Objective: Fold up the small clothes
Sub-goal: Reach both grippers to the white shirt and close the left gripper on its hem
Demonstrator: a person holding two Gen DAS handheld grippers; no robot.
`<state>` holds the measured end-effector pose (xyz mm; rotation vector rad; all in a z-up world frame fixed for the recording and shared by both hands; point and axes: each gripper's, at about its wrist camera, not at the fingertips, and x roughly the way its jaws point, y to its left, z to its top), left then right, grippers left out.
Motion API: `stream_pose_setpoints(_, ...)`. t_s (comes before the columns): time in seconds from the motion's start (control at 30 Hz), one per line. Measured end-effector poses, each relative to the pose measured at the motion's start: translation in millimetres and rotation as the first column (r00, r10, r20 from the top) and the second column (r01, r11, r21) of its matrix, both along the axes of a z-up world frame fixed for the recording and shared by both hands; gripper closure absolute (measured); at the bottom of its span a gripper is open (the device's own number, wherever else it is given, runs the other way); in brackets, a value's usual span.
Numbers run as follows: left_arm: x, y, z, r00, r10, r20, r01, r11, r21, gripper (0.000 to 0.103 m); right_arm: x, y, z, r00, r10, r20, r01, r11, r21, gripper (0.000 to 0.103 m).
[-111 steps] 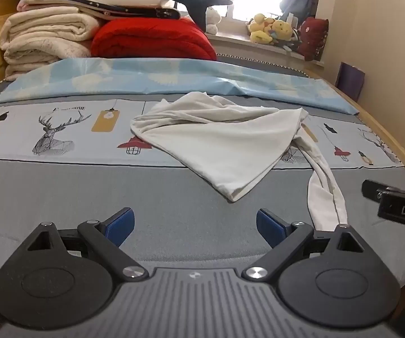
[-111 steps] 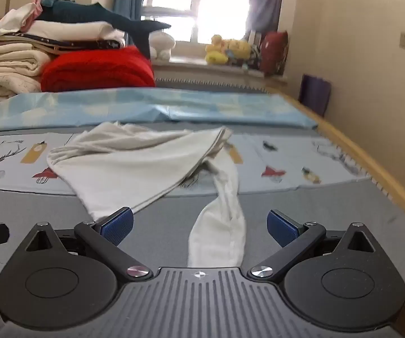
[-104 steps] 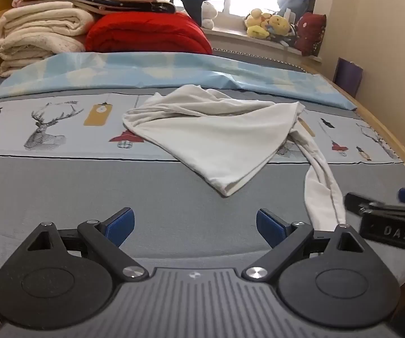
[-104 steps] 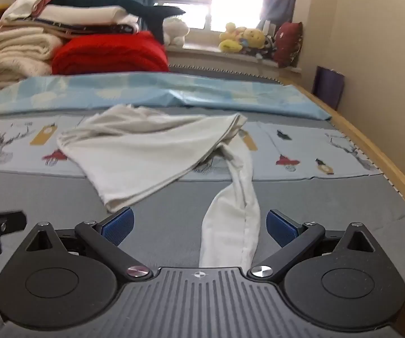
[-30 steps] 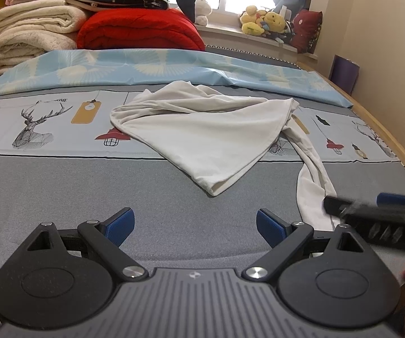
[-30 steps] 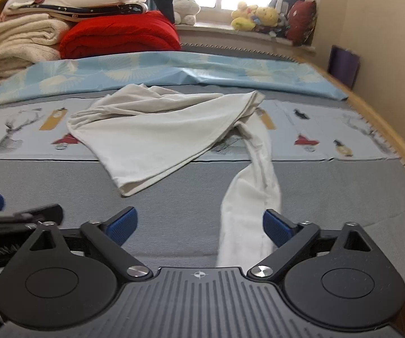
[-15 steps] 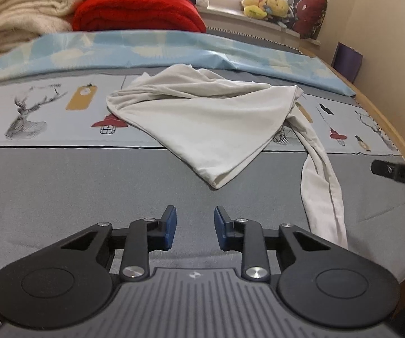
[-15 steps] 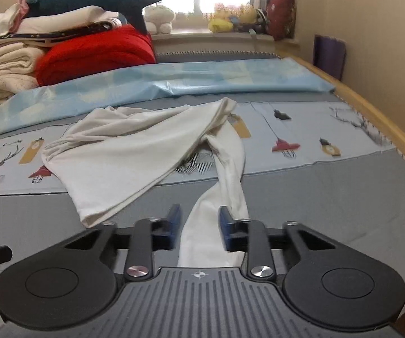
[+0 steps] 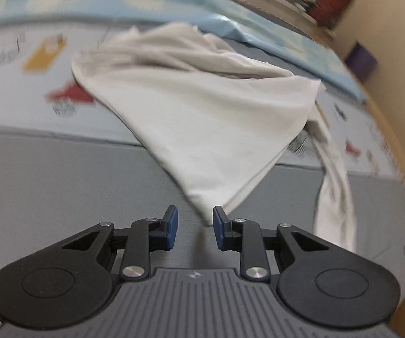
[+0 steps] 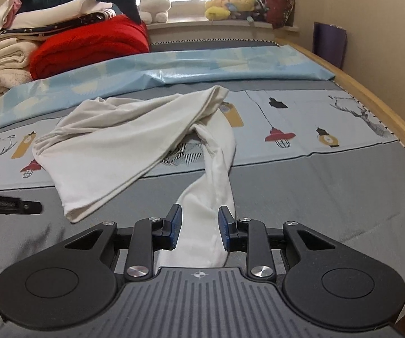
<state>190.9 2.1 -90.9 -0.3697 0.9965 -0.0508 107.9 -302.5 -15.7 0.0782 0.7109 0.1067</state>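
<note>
Hovering low over the grey bedspread, the left gripper has its blue pads a little apart, the white garment pointing its nearest corner between them. From the right wrist, the right gripper sits slightly parted too, straddling the garment's long sleeve, not pinching it.

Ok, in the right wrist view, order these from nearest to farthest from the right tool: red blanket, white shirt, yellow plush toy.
1. White shirt, its sleeve between the right tool's fingers.
2. Red blanket, far left.
3. Yellow plush toy, on the windowsill.
</note>
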Motion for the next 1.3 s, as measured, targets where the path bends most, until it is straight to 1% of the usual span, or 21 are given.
stream_pose_setpoints(0.2, 26, -8, -32, 0.993, 0.09, -0.08, -0.093, 0.995, -0.033, 0.07, 2, -9, -4, 1.0, 0.002, -0.028, -0.002, 1.0, -0.007, 0.073)
stream_pose_setpoints(0.3, 31, -10, -39, 0.991, 0.109, -0.073, -0.111, 0.994, -0.024, 0.071, 0, -12, -5, 0.999, 0.004, -0.032, -0.005, 0.999, -0.032, 0.073)
stream_pose_setpoints(0.37, 33, -17, -37, 0.995, 0.078, -0.054, -0.078, 0.997, 0.016, 0.084, -1, -14, -5, 0.999, 0.001, -0.033, -0.003, 0.999, -0.046, 0.073)
stream_pose_setpoints(0.4, 33, -18, -37, 0.996, 0.061, -0.059, -0.059, 0.998, 0.035, 0.096, -1, -16, -5, 0.999, -0.002, -0.036, 0.0, 0.999, -0.05, 0.073)
stream_pose_setpoints(0.47, 31, -19, -34, 0.997, 0.038, -0.066, -0.033, 0.997, 0.073, 0.096, 0, -17, -5, 0.999, -0.011, -0.042, 0.009, 0.998, -0.057, 0.073)
stream_pose_setpoints(0.6, 15, -7, -12, 0.999, -0.009, -0.035, 0.013, 0.994, 0.112, 0.097, 3, -19, -4, 0.998, -0.032, -0.05, 0.029, 0.998, -0.063, 0.073)
stream_pose_setpoints(0.73, -11, 20, 11, 0.996, -0.085, -0.04, 0.091, 0.975, 0.203, 0.098, 4, -17, -3, 0.996, -0.062, -0.06, 0.059, 0.997, -0.053, 0.073)
stream_pose_setpoints(0.8, -29, 39, 14, 0.989, -0.123, -0.086, 0.142, 0.954, 0.265, 0.098, 4, -14, -4, 0.995, -0.069, -0.065, 0.066, 0.997, -0.051, 0.073)
stream_pose_setpoints(0.87, -49, 59, 13, 0.974, -0.171, -0.146, 0.209, 0.928, 0.309, 0.098, 3, -11, -5, 0.995, -0.076, -0.071, 0.072, 0.996, -0.058, 0.073)
stream_pose_setpoints(0.9, -61, 69, 11, 0.961, -0.201, -0.19, 0.258, 0.897, 0.359, 0.098, 3, -9, -5, 0.994, -0.078, -0.073, 0.074, 0.995, -0.06, 0.073)
stream_pose_setpoints(0.93, -72, 78, 7, 0.947, -0.221, -0.233, 0.302, 0.858, 0.415, 0.098, 3, -8, -5, 0.994, -0.078, -0.074, 0.074, 0.995, -0.061, 0.073)
stream_pose_setpoints(1.0, -95, 96, 0, 0.916, -0.247, -0.316, 0.384, 0.77, 0.51, 0.098, 1, -5, -5, 0.994, -0.079, -0.08, 0.074, 0.995, -0.064, 0.073)
stream_pose_setpoints(1.03, -106, 107, -2, 0.904, -0.249, -0.347, 0.408, 0.743, 0.53, 0.098, 1, -4, -5, 0.994, -0.076, -0.082, 0.071, 0.995, -0.066, 0.073)
stream_pose_setpoints(1.07, -116, 118, -2, 0.899, -0.246, -0.362, 0.415, 0.744, 0.524, 0.098, -1, -2, -7, 0.994, -0.073, -0.082, 0.067, 0.995, -0.07, 0.073)
stream_pose_setpoints(1.1, -123, 130, 0, 0.902, -0.23, -0.367, 0.401, 0.763, 0.508, 0.098, -3, 0, -8, 0.994, -0.067, -0.082, 0.061, 0.995, -0.075, 0.073)
stream_pose_setpoints(1.13, -128, 139, 2, 0.912, -0.21, -0.352, 0.371, 0.789, 0.49, 0.097, -4, 2, -9, 0.995, -0.062, -0.083, 0.055, 0.995, -0.08, 0.073)
stream_pose_setpoints(1.17, -132, 149, 6, 0.926, -0.191, -0.325, 0.331, 0.825, 0.459, 0.097, -4, 3, -12, 0.995, -0.056, -0.088, 0.048, 0.995, -0.086, 0.073)
stream_pose_setpoints(1.2, -137, 159, 8, 0.945, -0.165, -0.283, 0.272, 0.875, 0.399, 0.096, -4, 4, -14, 0.994, -0.049, -0.097, 0.04, 0.995, -0.091, 0.073)
stream_pose_setpoints(1.23, -141, 168, 9, 0.957, -0.136, -0.257, 0.224, 0.91, 0.35, 0.091, -3, 5, -15, 0.994, -0.043, -0.101, 0.034, 0.995, -0.091, 0.073)
stream_pose_setpoints(1.27, -145, 175, 8, 0.963, -0.107, -0.249, 0.183, 0.935, 0.304, 0.088, -3, 6, -15, 0.995, -0.038, -0.098, 0.03, 0.996, -0.084, 0.073)
stream_pose_setpoints(1.3, -145, 181, 10, 0.966, -0.077, -0.245, 0.147, 0.949, 0.278, 0.084, -3, 8, -15, 0.995, -0.033, -0.094, 0.027, 0.997, -0.072, 0.073)
